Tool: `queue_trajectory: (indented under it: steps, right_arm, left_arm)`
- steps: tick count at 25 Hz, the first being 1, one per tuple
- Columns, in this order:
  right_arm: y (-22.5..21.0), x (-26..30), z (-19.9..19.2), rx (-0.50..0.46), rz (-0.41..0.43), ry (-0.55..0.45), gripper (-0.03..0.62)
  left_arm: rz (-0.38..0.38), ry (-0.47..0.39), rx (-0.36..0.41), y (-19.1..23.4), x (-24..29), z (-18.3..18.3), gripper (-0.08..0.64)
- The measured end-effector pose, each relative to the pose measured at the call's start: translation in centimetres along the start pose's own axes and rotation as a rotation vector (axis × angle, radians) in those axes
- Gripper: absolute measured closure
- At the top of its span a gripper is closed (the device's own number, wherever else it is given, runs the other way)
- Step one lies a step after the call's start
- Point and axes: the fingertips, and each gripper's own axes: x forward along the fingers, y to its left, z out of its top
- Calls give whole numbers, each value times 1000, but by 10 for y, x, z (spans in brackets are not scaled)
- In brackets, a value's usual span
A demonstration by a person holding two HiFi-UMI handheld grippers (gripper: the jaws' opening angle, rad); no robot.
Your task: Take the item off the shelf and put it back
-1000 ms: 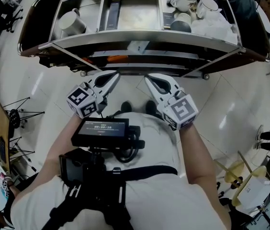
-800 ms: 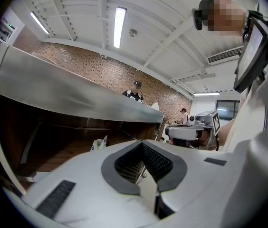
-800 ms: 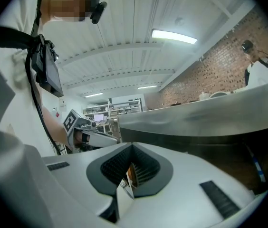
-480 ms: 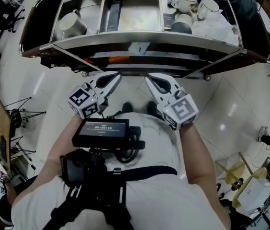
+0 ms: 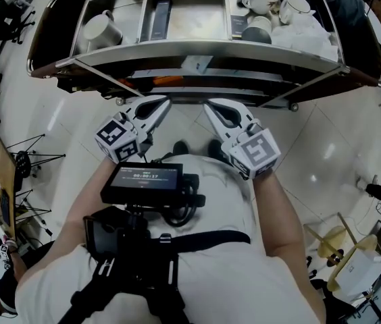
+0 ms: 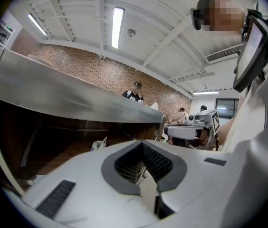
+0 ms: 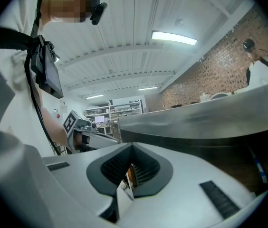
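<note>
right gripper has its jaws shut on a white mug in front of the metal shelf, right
No. The right gripper is in front of the metal shelf with its jaws shut, but on nothing; the right gripper view shows them empty. A white mug sits on the shelf.

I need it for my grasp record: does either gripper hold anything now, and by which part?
Nothing is held. The left gripper and the right gripper are both shut and empty.
</note>
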Motion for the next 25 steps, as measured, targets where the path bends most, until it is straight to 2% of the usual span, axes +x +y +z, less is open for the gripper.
queue_trajectory:
  steps: [7, 15, 20, 25]
  right_arm:
    - [8, 1, 3, -32, 24, -5, 589]
    - [6, 0, 6, -26, 19, -16, 589]
    - [6, -1, 7, -27, 17, -24, 589]
    - [8, -3, 7, -15, 20, -13, 589]
  left_arm:
    - [3, -5, 11, 4, -2, -3, 546]
    - [-4, 2, 4, -2, 0, 2, 546]
    - [-12, 1, 29, 1, 0, -2, 546]
    - [-8, 2, 9, -4, 1, 2, 546]
